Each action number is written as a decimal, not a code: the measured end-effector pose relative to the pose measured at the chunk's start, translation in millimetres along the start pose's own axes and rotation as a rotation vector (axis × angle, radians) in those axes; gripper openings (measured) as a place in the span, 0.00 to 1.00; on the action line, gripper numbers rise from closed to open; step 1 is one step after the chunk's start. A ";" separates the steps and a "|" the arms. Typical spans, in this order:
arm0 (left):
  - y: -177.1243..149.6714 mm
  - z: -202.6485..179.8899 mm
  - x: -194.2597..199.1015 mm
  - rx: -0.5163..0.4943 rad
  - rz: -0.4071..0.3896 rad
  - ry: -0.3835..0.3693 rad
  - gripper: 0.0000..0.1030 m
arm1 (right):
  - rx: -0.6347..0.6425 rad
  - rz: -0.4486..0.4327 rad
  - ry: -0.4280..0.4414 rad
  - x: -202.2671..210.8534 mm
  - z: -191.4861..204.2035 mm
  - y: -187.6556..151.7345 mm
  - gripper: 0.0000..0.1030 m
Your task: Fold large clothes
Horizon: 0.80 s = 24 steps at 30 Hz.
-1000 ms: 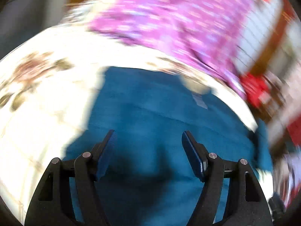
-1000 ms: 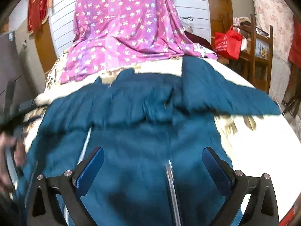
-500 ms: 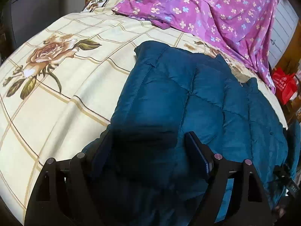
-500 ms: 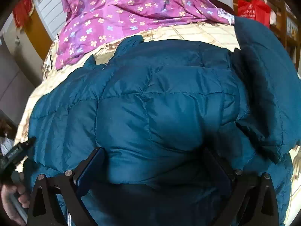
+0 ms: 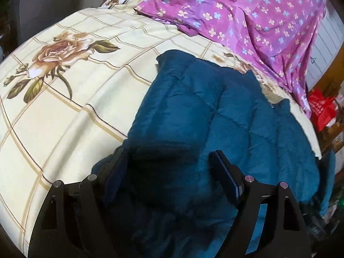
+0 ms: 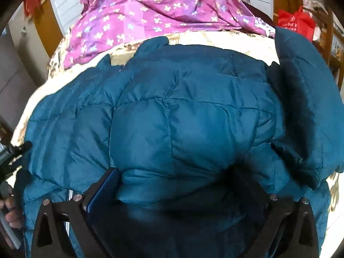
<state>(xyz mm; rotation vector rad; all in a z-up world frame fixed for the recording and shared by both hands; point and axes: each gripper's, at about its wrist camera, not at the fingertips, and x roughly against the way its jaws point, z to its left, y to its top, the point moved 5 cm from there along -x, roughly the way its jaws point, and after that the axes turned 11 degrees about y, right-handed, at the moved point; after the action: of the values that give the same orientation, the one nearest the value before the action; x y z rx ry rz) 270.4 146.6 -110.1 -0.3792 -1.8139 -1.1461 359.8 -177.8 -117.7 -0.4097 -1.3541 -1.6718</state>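
A teal quilted puffer jacket [image 5: 225,116] lies on the bed, back side up; it also fills the right wrist view [image 6: 172,118]. My left gripper [image 5: 169,169] is open, its jaws wide apart around a bunched fold of the jacket. My right gripper [image 6: 176,185] is open too, with a thick fold of jacket bulging between its jaws; its right finger is mostly hidden by fabric. A sleeve [image 6: 305,99] lies folded over at the right. A zipper [image 6: 69,195] shows at the lower left.
The bed has a cream sheet with a rose print [image 5: 60,49]. A purple flowered cloth [image 5: 247,15] lies at the far side, also in the right wrist view [image 6: 150,10]. A red bag [image 6: 294,23] and wooden furniture stand at the right.
The jacket's lower part has been lifted and folded over toward the far side, so the quilted back now shows. Both views moved in close; in the last half second little changed.
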 end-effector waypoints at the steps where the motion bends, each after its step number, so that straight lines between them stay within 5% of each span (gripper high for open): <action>1: 0.4 0.4 5.2 0.009 -0.008 0.002 0.78 | 0.006 0.001 -0.006 0.0 1.7 -0.6 1.00; 4: 0.3 -2.7 26.1 0.006 -0.058 0.026 0.78 | 0.002 -0.016 0.017 13.2 0.0 -4.3 1.00; 6: -2.0 -10.3 40.9 -0.021 -0.104 0.030 0.78 | -0.018 -0.145 0.025 50.9 -5.9 -4.8 0.99; 10: -14.6 -35.1 49.9 -0.130 -0.132 0.031 0.78 | -0.057 -0.345 -0.101 130.1 -50.2 -17.1 1.00; 15: -35.9 -61.6 45.4 -0.238 -0.078 0.014 0.78 | -0.356 -0.400 -0.259 201.7 -201.9 -53.1 1.00; 19: -43.1 -72.2 44.1 -0.278 -0.065 0.016 0.78 | -0.578 -0.387 -0.221 234.7 -325.4 -85.8 1.00; 24: -44.3 -70.2 35.8 -0.266 -0.040 0.029 0.78 | -0.830 -0.458 0.032 238.5 -403.7 -110.3 1.00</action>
<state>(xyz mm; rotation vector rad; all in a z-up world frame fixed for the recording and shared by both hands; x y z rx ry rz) 260.3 58.0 -95.0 -0.4786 -1.6540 -1.4187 257.9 -647.7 -146.7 -0.5570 -0.6913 -2.5916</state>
